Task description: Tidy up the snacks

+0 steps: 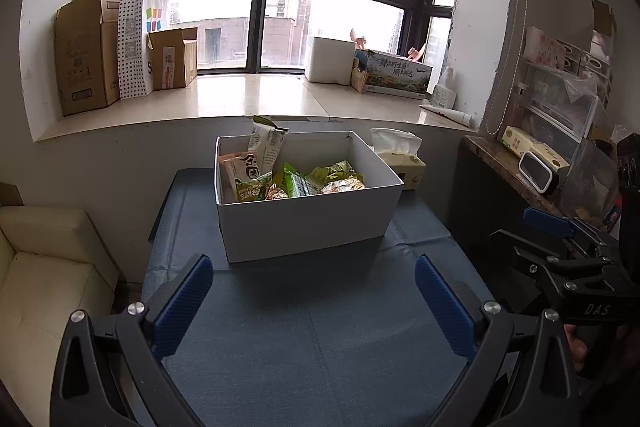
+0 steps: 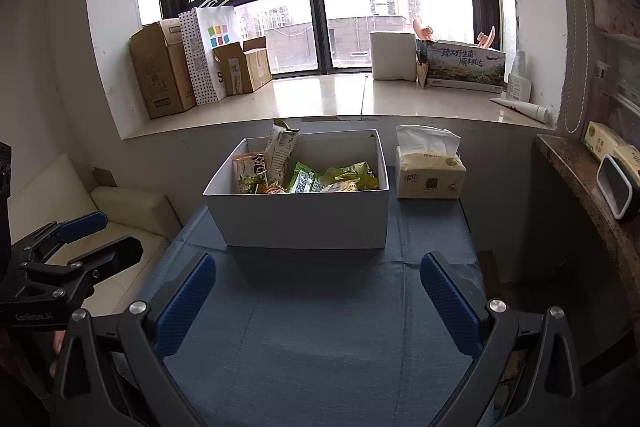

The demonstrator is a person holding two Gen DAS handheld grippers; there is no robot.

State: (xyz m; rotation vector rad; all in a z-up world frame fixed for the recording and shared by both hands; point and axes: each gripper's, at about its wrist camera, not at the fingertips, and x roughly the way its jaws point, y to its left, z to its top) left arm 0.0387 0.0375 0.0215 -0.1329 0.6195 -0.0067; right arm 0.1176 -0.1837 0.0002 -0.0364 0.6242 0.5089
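The desk (image 1: 320, 339) is covered with a dark blue cloth, and it stands under a wide window sill (image 1: 248, 99). On the sill, at the left, there are cardboard boxes (image 1: 86, 55). On the far part of the desk sits a white box (image 2: 304, 215), open at the top. The snacks (image 2: 320, 179) lie inside this box, most of them in green and yellow packets, and one tall packet (image 2: 282, 151) stands up over the rim. A tissue pack (image 2: 430, 171) is just beside the box, on its right. The left tongs (image 1: 314, 303) and the right tongs (image 2: 318, 303) are both wide apart and hold nothing, above the bare cloth, near the box.
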